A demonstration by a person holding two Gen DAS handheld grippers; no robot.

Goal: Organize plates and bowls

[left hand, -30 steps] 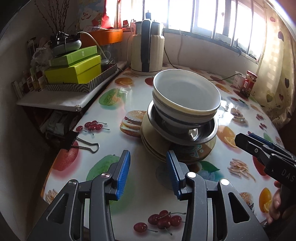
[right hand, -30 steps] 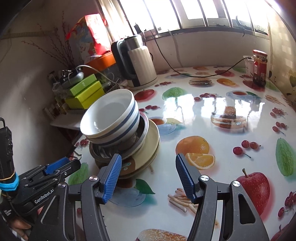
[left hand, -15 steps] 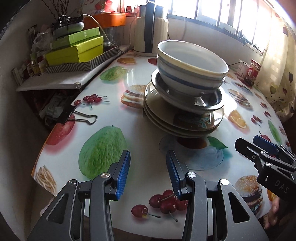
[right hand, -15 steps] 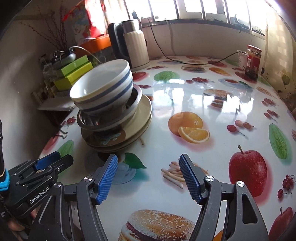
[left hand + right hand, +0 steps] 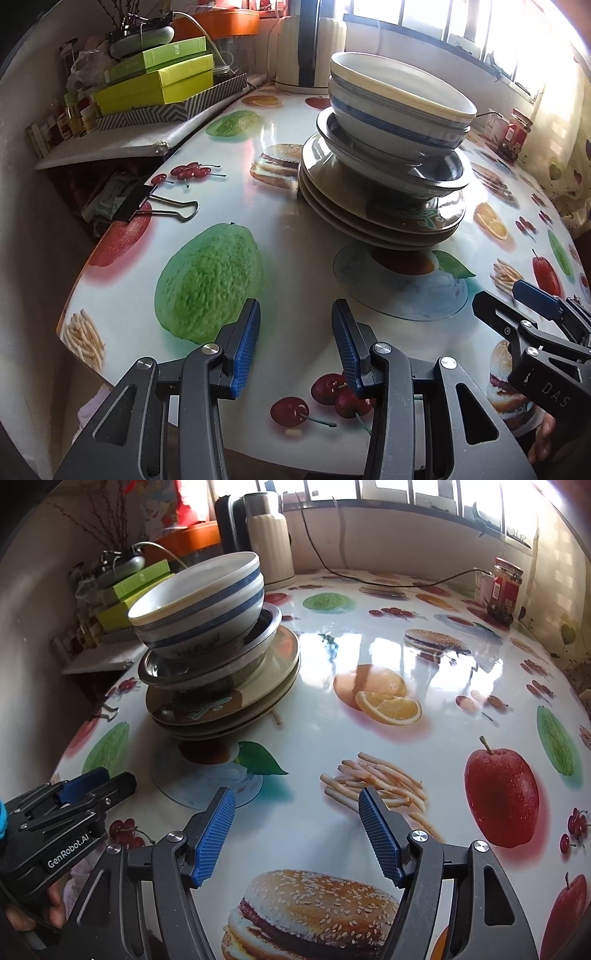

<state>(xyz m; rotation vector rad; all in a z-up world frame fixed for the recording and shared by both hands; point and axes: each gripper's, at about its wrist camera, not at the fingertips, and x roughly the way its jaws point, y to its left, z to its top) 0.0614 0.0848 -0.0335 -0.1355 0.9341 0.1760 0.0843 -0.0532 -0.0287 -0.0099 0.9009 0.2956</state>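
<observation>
On the glossy fruit-print tablecloth [image 5: 424,657], blue-striped ceramic bowls [image 5: 399,110] lean toward three o'clock atop beige plates [image 5: 388,225]; we suspect our spread-open, empty left gripper [image 5: 295,343] and right gripper [image 5: 297,834] could topple them.

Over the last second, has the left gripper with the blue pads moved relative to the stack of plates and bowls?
Yes. The left gripper has pulled back toward the table's near edge: the stack of plates and bowls now sits farther beyond its fingertips, with more printed tablecloth between them.
</observation>
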